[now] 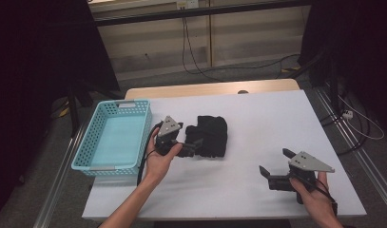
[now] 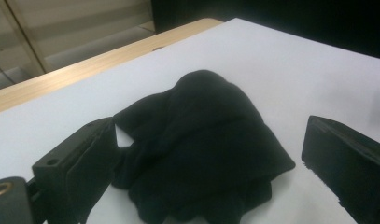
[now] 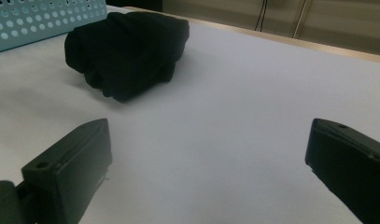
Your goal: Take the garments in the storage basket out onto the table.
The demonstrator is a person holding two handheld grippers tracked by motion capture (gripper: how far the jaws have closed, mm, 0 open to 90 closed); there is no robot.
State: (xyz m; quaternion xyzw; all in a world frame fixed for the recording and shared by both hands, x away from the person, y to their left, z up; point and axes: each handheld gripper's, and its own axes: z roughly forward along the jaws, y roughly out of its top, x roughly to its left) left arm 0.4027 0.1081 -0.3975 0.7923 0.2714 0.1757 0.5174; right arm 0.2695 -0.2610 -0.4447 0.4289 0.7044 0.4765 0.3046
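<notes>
A black knitted garment, bundled into a soft heap, is lying on the white counter near its middle, just to the right of a light blue perforated basket that is sitting at the counter's left edge. The left tongs are lying low at the garment's near-left side, released, with the 2 jaws spread wide; in the left gripper view the cloth is bulging between them, the left jaw touching its edge and the right jaw standing apart from it. The right tongs are resting well apart from the garment, toward the counter's right front, also released, jaws wide and gripping nothing. In the right gripper view bare counter is stretching between those jaws and the bundle, with the basket's wall just behind it. Cables are trailing over the floor beyond the counter.
</notes>
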